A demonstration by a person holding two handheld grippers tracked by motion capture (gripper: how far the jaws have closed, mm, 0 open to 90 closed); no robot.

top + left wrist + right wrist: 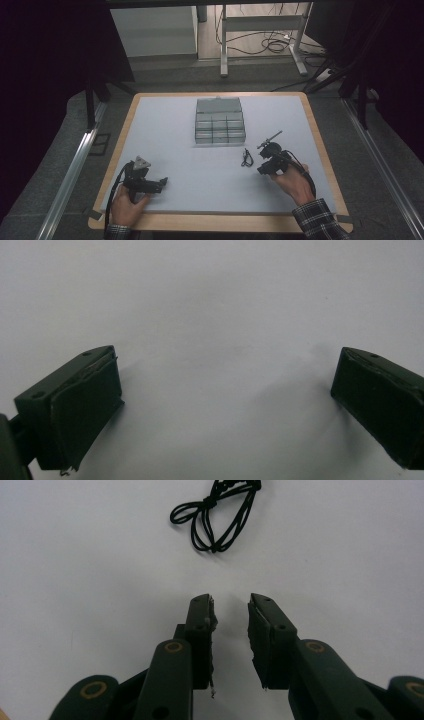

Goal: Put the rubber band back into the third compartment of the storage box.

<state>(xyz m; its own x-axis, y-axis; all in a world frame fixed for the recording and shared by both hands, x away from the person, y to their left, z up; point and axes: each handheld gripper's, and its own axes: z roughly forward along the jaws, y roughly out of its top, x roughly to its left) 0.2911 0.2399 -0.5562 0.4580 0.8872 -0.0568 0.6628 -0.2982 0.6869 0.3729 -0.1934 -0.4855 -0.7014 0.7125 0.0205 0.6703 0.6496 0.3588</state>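
Observation:
A small black cord (246, 158), tied into loose loops, lies on the pale mat right of centre. In the right gripper view the cord (215, 515) rests a short way beyond the jaw tips. My right gripper (261, 169) (230, 600) sits just right of it, low over the mat, its jaws a narrow gap apart with nothing between them. My left gripper (164, 182) (227, 357) rests near the front left of the mat, its jaws spread wide over bare mat. A clear plastic compartment box (220, 121) with its lid swung back stands at the middle rear.
The grey-white mat (200, 170) covers a wooden table top (320, 150). A small black tool (270, 136) lies just beyond the right gripper. Dark curtains flank the table, and a desk frame with cables stands on the floor behind.

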